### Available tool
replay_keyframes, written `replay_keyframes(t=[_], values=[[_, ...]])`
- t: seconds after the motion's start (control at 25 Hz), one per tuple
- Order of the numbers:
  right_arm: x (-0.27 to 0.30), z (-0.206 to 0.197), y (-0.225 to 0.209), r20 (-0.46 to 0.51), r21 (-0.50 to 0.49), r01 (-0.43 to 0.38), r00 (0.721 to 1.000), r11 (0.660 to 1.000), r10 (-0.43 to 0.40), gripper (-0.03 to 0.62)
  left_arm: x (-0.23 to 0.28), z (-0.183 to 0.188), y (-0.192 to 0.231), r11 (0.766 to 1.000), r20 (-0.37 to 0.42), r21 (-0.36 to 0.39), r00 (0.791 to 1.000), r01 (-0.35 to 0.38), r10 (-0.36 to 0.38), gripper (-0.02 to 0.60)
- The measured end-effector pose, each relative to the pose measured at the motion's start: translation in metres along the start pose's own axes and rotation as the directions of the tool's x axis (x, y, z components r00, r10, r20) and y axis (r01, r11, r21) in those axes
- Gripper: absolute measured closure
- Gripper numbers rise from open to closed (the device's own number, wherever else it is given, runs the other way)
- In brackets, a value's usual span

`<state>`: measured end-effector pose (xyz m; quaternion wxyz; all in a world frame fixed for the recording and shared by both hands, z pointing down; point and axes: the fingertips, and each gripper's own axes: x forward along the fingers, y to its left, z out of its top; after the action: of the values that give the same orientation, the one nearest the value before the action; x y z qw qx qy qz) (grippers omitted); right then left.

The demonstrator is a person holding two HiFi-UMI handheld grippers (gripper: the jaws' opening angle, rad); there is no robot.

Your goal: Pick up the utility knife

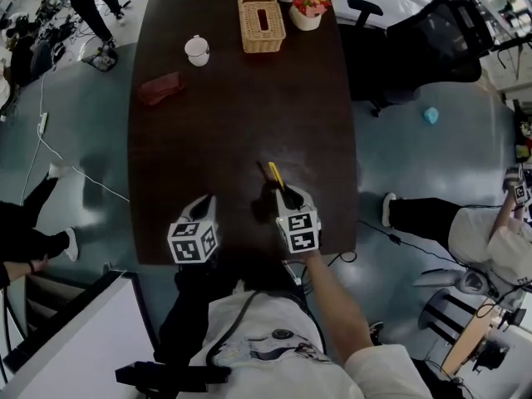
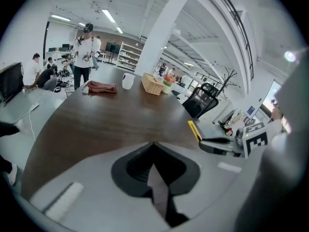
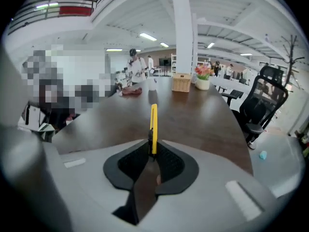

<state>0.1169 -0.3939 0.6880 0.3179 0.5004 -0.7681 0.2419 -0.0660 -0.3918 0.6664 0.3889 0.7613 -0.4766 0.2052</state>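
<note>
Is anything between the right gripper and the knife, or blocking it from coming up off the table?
Nothing visible. The right gripper is already shut on the knife, whose yellow end sticks out past the jaws. The left gripper sits apart to its side, shut and empty.

This is an open-plan office. A long dark table [image 1: 241, 140] has a black office chair [image 1: 436, 36] at two o'clock. Shelving [image 2: 129, 56] and ceiling strip lights [image 2: 108, 16] show beyond.

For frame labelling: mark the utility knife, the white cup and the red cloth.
utility knife [image 3: 153, 124]: right gripper view, on its yellow body.
white cup [image 1: 199, 58]: head view, on its outer wall.
red cloth [image 1: 160, 88]: head view, on its middle.
</note>
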Motion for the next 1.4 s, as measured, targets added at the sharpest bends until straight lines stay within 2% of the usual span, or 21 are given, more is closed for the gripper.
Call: replay_keyframes(t=[0.24, 0.44, 0.6, 0.96, 1.24, 1.4], values=[[-0.066, 0.048, -0.013, 0.219, 0.123, 0.010, 0.975, 0.992, -0.037, 0.543, -0.020, 0.016, -0.016, 1.000, 0.111, 0.004, 0.994, -0.014, 0.014, 0.583], [-0.126, 0.072, -0.017, 0.339, 0.128, 0.015, 0.939, 0.992, -0.058, 0.543, -0.051, 0.015, -0.030, 0.999, 0.195, -0.007, 0.980, -0.050, 0.050, 0.584], [-0.170, 0.085, -0.016, 0.425, 0.125, 0.016, 0.903, 0.992, -0.068, 0.543, -0.078, 0.021, -0.045, 0.998, 0.286, 0.017, 0.957, -0.054, 0.047, 0.584], [-0.240, 0.089, 0.012, 0.523, 0.110, 0.042, 0.847, 0.993, -0.094, 0.544, -0.136, 0.021, -0.055, 0.995, 0.373, 0.080, 0.927, -0.063, 0.029, 0.584], [-0.290, 0.062, 0.064, 0.565, 0.129, 0.035, 0.819, 0.991, -0.102, 0.544, -0.187, -0.026, -0.051, 0.993, 0.394, 0.113, 0.919, -0.029, -0.018, 0.584], [-0.312, 0.035, 0.108, 0.559, 0.147, 0.009, 0.824, 0.989, -0.091, 0.543, -0.217, -0.066, -0.042, 0.995, 0.379, 0.099, 0.925, 0.004, -0.041, 0.584]])
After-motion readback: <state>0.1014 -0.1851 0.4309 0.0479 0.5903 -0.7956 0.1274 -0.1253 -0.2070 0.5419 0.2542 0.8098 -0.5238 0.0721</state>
